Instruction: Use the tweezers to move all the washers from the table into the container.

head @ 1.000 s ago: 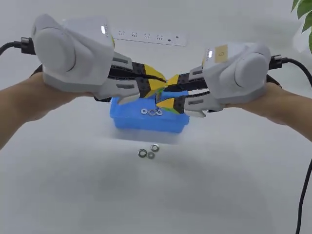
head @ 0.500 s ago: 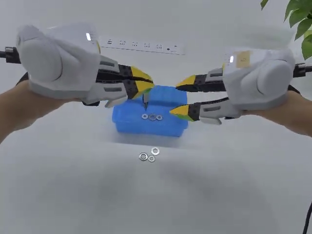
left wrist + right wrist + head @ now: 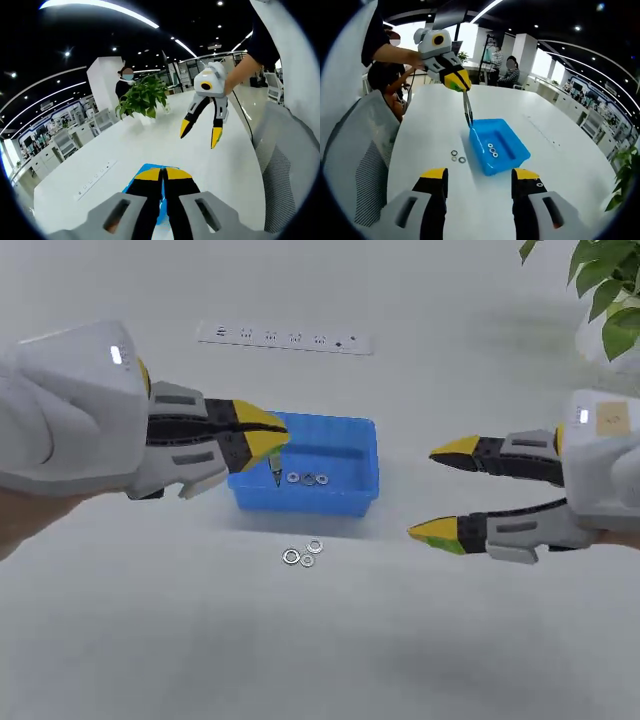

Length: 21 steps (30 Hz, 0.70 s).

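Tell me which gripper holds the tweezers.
The left gripper, jaws shut on the tweezers at the blue container's edge; the right gripper stands open and empty.

left gripper (image 3: 268,440) at left, level, pointing right, jaws pressed together on tweezers (image 3: 276,472) hanging tip-down. right gripper (image 3: 421,492) at right, pointing left, jaws spread wide; grippers well apart.

Bare table (image 3: 200,640) all round the loose washers (image 3: 302,554), blue container (image 3: 340,502) wall just behind.
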{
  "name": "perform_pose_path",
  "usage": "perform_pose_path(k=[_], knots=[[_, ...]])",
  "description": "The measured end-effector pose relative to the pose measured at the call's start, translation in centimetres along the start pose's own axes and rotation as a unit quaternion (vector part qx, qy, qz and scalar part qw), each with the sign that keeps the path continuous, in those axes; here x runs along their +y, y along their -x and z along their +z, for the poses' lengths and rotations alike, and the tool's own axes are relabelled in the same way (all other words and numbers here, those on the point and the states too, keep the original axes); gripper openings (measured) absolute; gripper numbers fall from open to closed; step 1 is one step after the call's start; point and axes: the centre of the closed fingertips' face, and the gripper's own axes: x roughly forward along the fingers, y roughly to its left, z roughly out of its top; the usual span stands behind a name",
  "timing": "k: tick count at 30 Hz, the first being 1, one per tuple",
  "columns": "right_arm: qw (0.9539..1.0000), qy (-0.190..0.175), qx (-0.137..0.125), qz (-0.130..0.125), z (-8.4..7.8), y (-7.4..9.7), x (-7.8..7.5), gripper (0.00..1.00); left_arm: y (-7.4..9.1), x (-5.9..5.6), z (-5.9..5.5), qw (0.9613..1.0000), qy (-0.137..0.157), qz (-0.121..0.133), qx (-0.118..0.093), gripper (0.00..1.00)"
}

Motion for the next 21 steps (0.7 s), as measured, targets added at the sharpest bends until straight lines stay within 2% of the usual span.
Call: perform_pose_path(k=[4,8,10,13,16,19,21], knots=[[0.9997,-0.021,-0.002,-0.012,-0.7,0.7,0.5,0.54,0.0,-0.5,0.6,0.9995,0.027,0.006,-0.018,0.04],[0.9982,-0.053,-0.016,-0.024,-0.9,1.0,1.1,0.57,-0.6,-1.8,0.7,0.9995,0.026,-0.003,-0.018,0.04],[0.9963,-0.075,-0.033,-0.028,-0.8,1.3,1.5,0.59,-0.5,-1.9,1.0,0.9992,0.029,-0.001,-0.025,0.04],[0.9955,-0.080,-0.036,-0.035,-1.1,1.8,2.0,0.64,-0.4,-2.0,1.2,0.9991,0.031,0.000,-0.029,0.04],[0.9934,-0.093,-0.044,-0.050,-1.4,2.3,2.2,0.70,-0.4,-2.5,0.9,0.9991,0.033,-0.007,-0.026,0.04],[0.9894,-0.113,-0.053,-0.073,-1.7,2.7,2.4,0.74,-0.4,-2.7,0.2,0.9989,0.041,-0.009,-0.024,0.04],[0.9869,-0.126,-0.052,-0.086,-2.2,2.7,2.9,0.78,-0.3,-2.6,-0.4,0.9980,0.057,-0.005,-0.026,0.04]])
